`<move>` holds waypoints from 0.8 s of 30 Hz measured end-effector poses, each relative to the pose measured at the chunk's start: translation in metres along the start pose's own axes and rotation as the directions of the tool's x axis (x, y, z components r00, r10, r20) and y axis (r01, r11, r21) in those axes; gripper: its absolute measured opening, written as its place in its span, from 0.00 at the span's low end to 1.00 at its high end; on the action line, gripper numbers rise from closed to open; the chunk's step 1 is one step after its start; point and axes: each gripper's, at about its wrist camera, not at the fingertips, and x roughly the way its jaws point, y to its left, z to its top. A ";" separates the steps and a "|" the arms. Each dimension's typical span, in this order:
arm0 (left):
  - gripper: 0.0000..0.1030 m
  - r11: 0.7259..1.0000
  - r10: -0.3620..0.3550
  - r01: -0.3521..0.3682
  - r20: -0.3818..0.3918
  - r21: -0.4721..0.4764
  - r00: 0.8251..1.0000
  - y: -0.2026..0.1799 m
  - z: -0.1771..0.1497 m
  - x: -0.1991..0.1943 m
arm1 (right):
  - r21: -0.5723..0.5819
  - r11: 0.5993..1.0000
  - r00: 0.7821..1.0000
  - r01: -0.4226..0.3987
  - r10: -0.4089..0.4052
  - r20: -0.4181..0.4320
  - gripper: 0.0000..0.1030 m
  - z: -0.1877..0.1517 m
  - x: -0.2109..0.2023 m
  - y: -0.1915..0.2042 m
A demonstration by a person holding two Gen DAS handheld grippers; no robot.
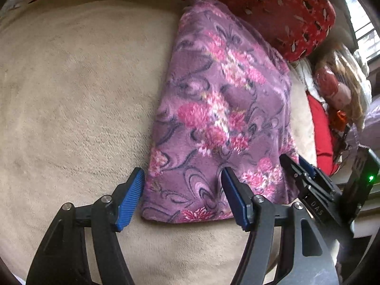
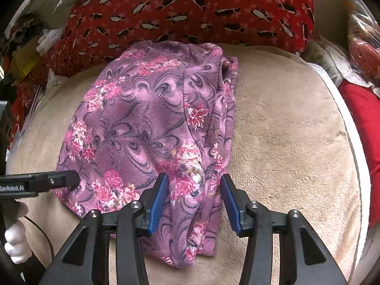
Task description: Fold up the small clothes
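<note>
A purple fleece garment with pink flowers (image 1: 220, 109) lies folded on a beige plush surface (image 1: 71, 95); it also shows in the right wrist view (image 2: 147, 123). My left gripper (image 1: 182, 182) is open, its blue pads straddling the garment's near left corner. My right gripper (image 2: 194, 187) is open over the garment's near right folded edge, with cloth between its pads. The right gripper (image 1: 306, 180) shows at the garment's right corner in the left wrist view. The left gripper (image 2: 47, 181) shows at the left in the right wrist view.
A red patterned pillow (image 2: 190, 7) lies along the far edge, touching the garment's far end. Red cloth and cluttered items (image 1: 332, 95) sit to the right of the beige surface (image 2: 296, 130). A white-gloved hand (image 2: 16, 242) holds the left gripper's handle.
</note>
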 end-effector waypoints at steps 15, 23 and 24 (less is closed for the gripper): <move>0.64 0.985 -0.131 0.131 0.007 -0.114 0.991 0.024 0.062 0.003 | 0.192 0.970 0.986 -0.147 0.127 0.109 0.54 0.040 0.001 -0.050; 0.64 0.957 -0.242 0.235 -0.019 -0.170 0.970 0.024 0.083 0.021 | 0.336 0.893 0.954 -0.298 0.271 0.127 0.58 0.053 0.027 -0.081; 0.64 0.954 -0.249 0.241 -0.024 -0.180 0.968 0.025 0.085 0.024 | 0.345 0.888 0.952 -0.305 0.280 0.122 0.59 0.054 0.033 -0.080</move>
